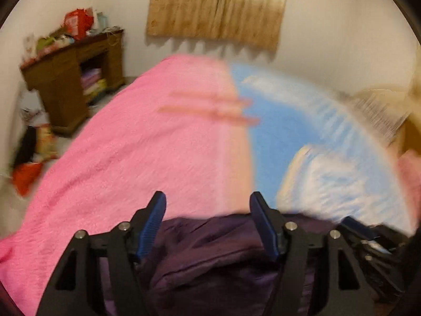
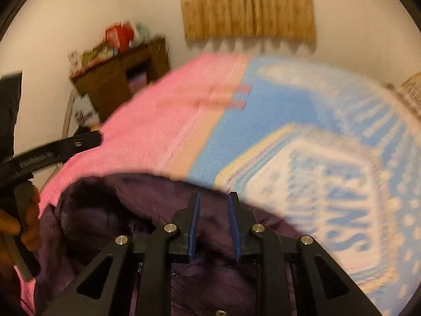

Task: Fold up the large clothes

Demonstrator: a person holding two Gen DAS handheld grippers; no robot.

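Note:
A dark purple padded garment (image 1: 210, 252) lies bunched at the near edge of a bed covered by a pink and blue blanket (image 1: 147, 142). My left gripper (image 1: 208, 205) is wide open, its blue-padded fingers just above the garment's far edge and holding nothing. In the right wrist view the garment (image 2: 105, 210) lies under my right gripper (image 2: 213, 205), whose jaws stand a little apart with no cloth between them. The left gripper's black body (image 2: 55, 147) shows at the left of that view. Both views are blurred by motion.
A brown wooden cabinet (image 1: 71, 79) cluttered on top stands against the far left wall. Bags lie on the floor (image 1: 29, 163) beside the bed. A tan curtain (image 1: 218, 8) hangs on the back wall. A patterned pillow (image 1: 379, 110) lies at the bed's right.

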